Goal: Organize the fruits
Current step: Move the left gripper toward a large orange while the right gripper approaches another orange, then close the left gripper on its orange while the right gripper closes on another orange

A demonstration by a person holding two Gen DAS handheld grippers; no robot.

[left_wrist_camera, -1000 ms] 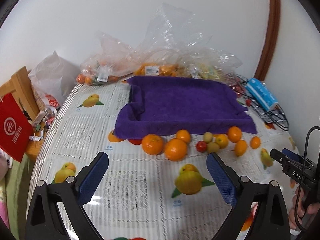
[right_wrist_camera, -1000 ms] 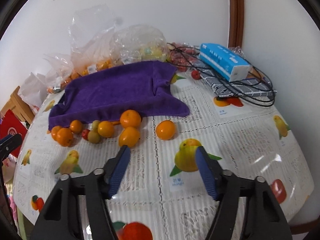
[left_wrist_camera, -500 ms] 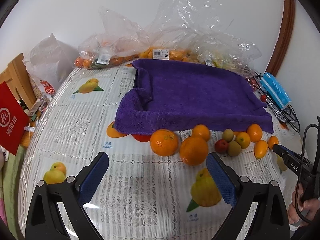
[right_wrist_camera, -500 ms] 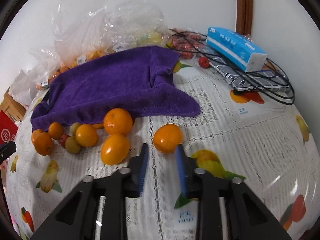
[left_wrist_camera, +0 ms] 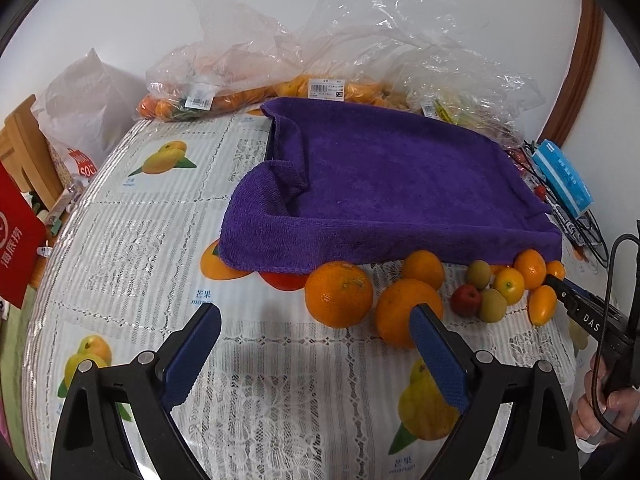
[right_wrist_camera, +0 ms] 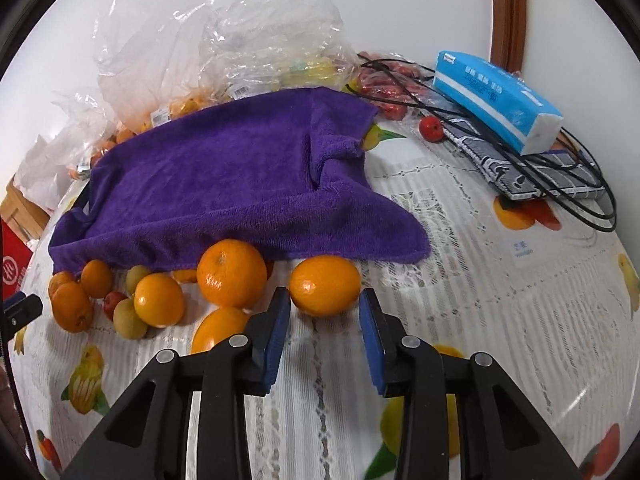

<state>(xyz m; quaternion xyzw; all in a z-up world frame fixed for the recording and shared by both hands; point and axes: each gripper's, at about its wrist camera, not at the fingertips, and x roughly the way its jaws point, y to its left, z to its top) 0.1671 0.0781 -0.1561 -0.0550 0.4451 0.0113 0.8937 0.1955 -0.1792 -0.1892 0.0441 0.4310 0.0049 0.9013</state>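
Right gripper (right_wrist_camera: 324, 320) hanging parted, pads flanking lone orange (right_wrist_camera: 325, 285) dead ahead, not yet clamping; left gripper (left_wrist_camera: 316, 344) gaping wide, gripping nothing; fruit cluster (left_wrist_camera: 488, 292) lying ahead-right along purple towel (left_wrist_camera: 392, 188) edge; towel top bare; sorting barely starting.

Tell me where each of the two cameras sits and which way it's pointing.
Left wrist: sits on the left hand-held gripper, looking forward over the table at the purple towel and the fruit row; its open fingers and the person's right hand show.
Right wrist: sits on the right hand-held gripper, looking low at the nearest orange just ahead of its open fingers; towel behind.
Shared: purple towel, fruit row, plastic bags, blue tissue pack.
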